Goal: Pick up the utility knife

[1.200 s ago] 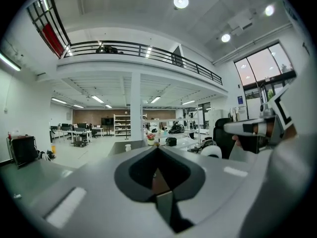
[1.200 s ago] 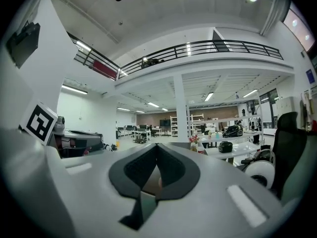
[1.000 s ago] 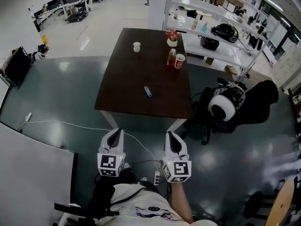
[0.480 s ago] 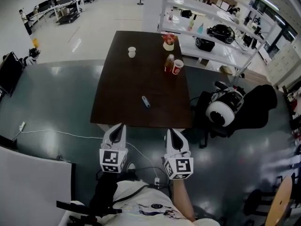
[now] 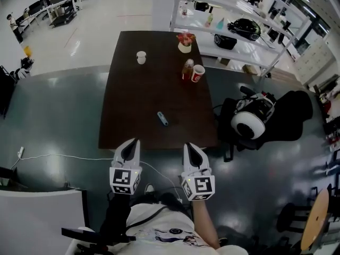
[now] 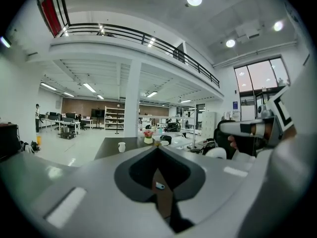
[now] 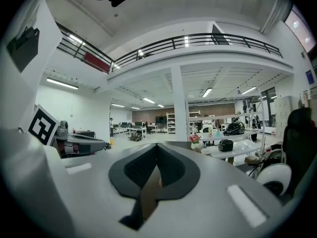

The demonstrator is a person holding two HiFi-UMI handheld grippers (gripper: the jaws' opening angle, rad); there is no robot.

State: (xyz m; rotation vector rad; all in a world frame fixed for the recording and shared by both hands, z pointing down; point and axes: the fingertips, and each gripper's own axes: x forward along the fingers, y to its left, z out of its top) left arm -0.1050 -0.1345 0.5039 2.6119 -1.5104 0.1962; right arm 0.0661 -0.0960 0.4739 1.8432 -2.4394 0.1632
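The utility knife [image 5: 162, 119], small and blue-grey, lies on the dark brown table [image 5: 133, 105], right of centre near the front edge. In the left gripper view the knife [image 6: 159, 186] is a small pale shape seen through the gap under the jaws. My left gripper [image 5: 133, 141] and right gripper [image 5: 187, 145] are held side by side just short of the table's front edge, pointing at it. Both are shut and hold nothing, as the left gripper view [image 6: 157, 148] and the right gripper view [image 7: 157, 146] also show.
At the table's far end stand a white cup [image 5: 141, 57], a flower pot [image 5: 185, 44], a bottle [image 5: 187, 68] and a red cup [image 5: 197, 73]. White shelving [image 5: 234, 31] runs at the back right. A black chair [image 5: 289, 116] stands right of the table. A cable [image 5: 58, 155] crosses the floor.
Both grippers have come forward together toward the table, whose front edge is now just ahead of their tips. The knife has not moved on the table.
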